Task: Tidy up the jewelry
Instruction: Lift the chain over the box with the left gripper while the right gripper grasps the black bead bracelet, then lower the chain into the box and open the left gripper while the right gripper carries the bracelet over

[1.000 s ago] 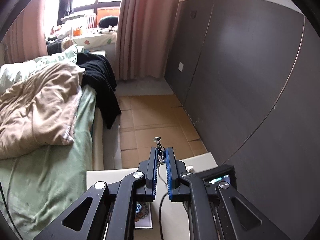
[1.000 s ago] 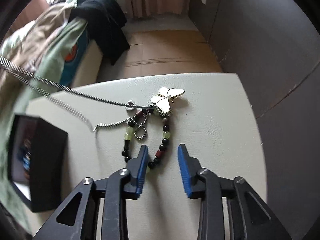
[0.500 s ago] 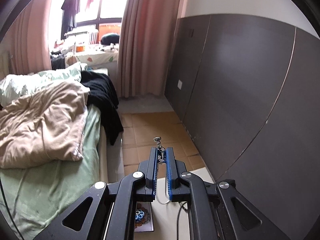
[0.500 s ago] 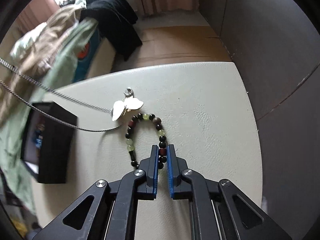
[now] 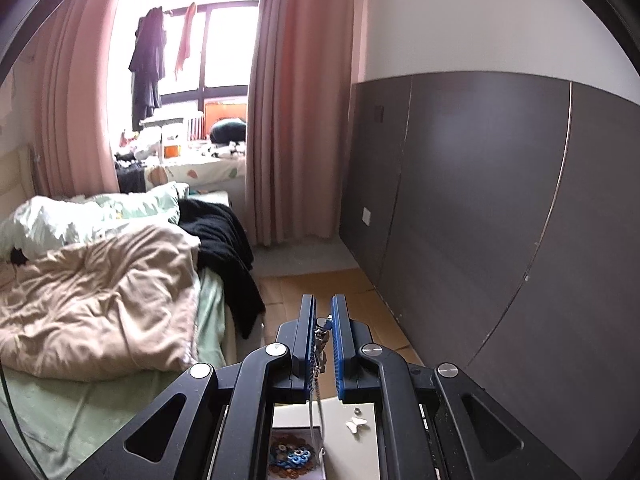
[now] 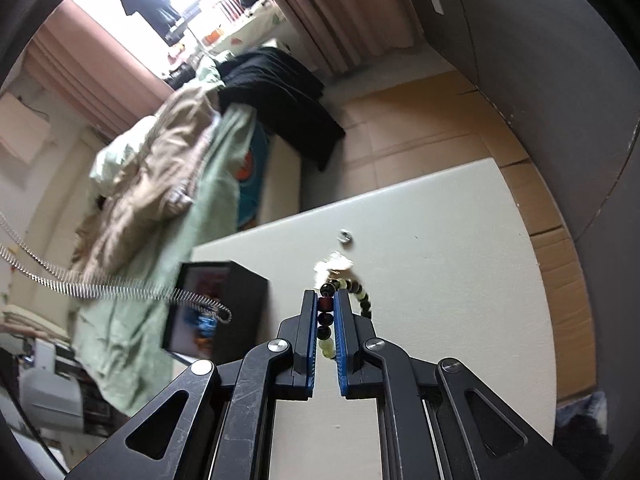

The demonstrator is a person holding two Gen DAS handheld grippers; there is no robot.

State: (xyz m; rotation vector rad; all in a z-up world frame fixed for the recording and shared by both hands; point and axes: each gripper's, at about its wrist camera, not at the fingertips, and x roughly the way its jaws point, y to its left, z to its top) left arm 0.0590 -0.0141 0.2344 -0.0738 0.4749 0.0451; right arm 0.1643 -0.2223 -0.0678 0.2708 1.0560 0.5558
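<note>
the left gripper [image 5: 323,312] is clamped on a silver chain [image 5: 319,340] dangling beneath it. the right gripper [image 6: 324,308] pinches a beaded bracelet [image 6: 325,318], its far end trailing ahead.

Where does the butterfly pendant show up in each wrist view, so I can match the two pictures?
Left wrist view: the butterfly pendant lies on the white table, low in the picture, seen through the gripper frame, right of the open box.
Right wrist view: blurred, at centre, on the table just beyond the bead bracelet.
Shared landmark: the small metal ring just past the pendant.
</note>
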